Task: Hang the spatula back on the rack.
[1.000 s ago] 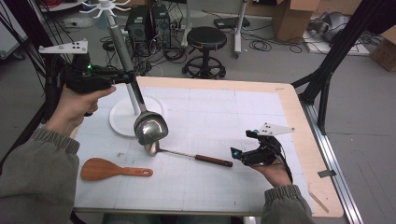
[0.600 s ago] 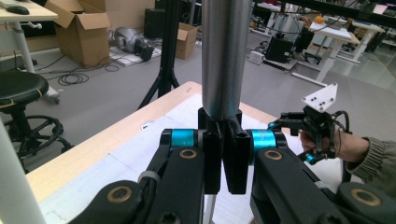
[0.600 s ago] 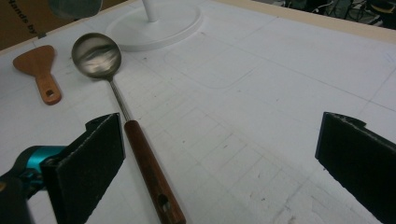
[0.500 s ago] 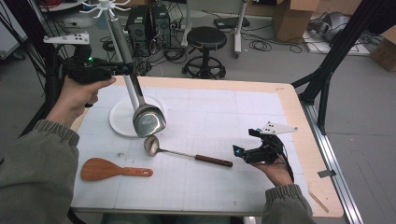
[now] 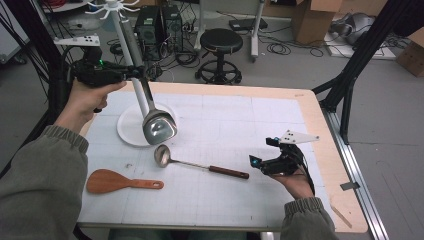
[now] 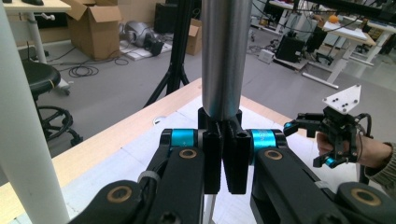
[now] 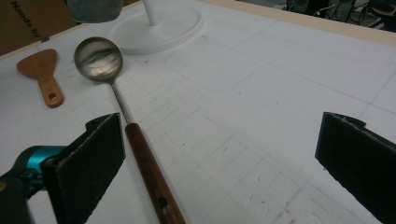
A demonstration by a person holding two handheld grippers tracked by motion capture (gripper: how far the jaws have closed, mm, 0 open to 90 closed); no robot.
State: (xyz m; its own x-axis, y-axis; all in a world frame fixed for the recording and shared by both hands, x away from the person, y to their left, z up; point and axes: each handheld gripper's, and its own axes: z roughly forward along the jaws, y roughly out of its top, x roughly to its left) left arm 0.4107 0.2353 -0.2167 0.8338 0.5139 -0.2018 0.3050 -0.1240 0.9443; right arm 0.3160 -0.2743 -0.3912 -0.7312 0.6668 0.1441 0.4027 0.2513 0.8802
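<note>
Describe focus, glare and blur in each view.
High view: even light, sharp; the steel scoop shows soft reflections. Left gripper view: jaws sharp, steel handle glary, white pole blurred. Right gripper view: ladle mirrors the room; near pads soft.

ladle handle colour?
Dark reddish-brown wood on the ladle handle, clearest in the right gripper view.

Ladle (image 5: 195,162) mid-table between wooden spatula (image 5: 122,181) at left and right gripper (image 5: 260,163), stand base (image 5: 129,127) behind.
</note>
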